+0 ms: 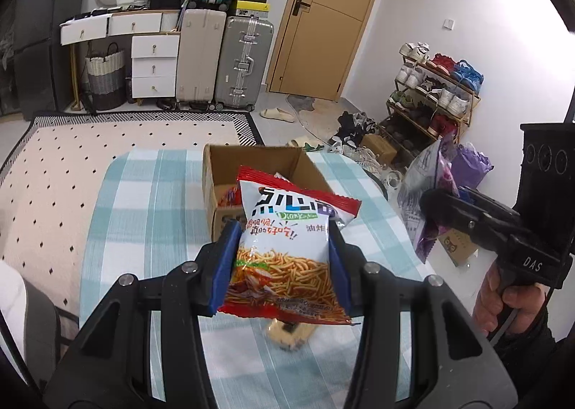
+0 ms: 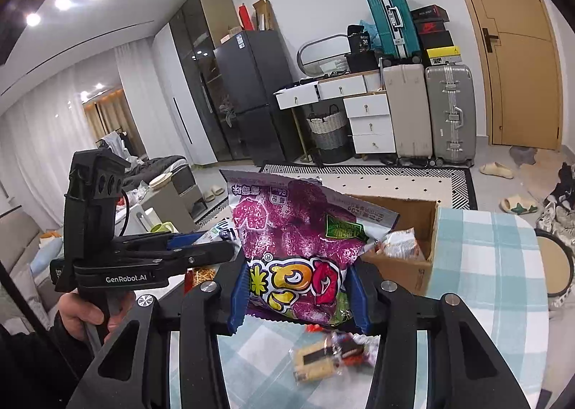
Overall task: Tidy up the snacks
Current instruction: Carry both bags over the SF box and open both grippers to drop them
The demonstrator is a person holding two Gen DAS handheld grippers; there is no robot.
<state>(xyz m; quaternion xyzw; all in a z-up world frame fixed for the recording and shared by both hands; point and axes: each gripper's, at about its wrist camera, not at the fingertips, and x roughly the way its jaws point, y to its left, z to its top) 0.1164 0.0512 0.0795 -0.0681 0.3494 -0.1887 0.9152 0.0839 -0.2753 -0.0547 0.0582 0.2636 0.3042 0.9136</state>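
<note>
With the left gripper (image 1: 284,254) clenched on the red-and-white crinkly noodle-snack bag (image 1: 287,240) and the right gripper (image 2: 300,296) on the purple foil snack bag (image 2: 298,247), both mid-frame before the open brown cardboard box (image 1: 309,172), either slick bag could slip from its fingers and miss.

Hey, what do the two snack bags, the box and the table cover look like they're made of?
Noodle bag: glossy printed plastic film, judging by its crinkles and serrated edge. Purple bag: the same kind of film, shiny and creased. Box: brown corrugated cardboard, matte, raw cut edges. Table cover: looks like woven checked cloth, matte, though coated fabric is possible.
</note>
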